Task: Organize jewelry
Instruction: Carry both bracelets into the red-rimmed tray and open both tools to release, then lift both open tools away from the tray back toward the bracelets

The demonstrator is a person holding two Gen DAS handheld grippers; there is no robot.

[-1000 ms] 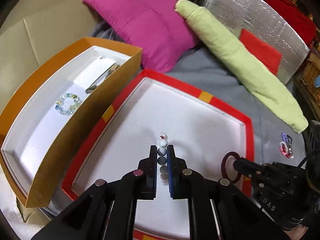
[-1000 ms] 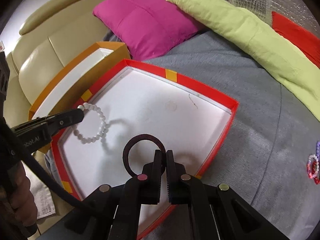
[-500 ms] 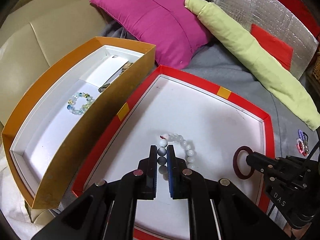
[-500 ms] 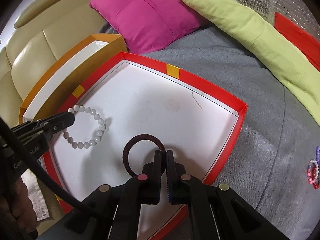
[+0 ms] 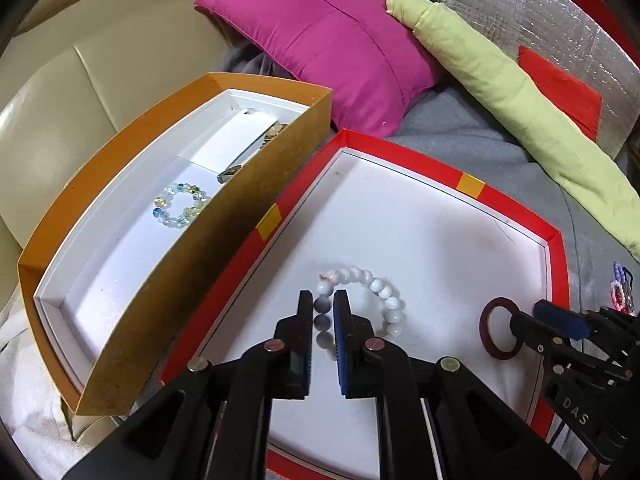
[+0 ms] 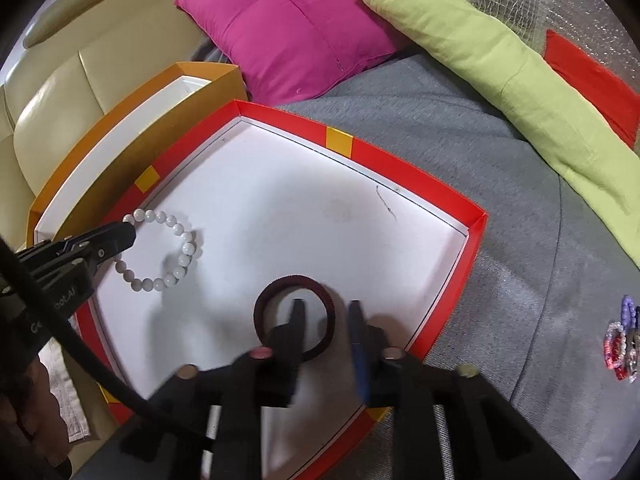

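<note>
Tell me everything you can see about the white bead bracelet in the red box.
The white bead bracelet is a closed loop of round, glossy, milky beads, stone or glass by the look. It lies on the white floor of the red-rimmed shallow box, near its left side. The left gripper has its fingers on either side of a few beads. Nothing else touches it.

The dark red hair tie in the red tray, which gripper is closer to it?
Right. The right gripper has its jaws open around the hair tie. The left gripper is farther along the red tray, at the white bead bracelet.
</note>
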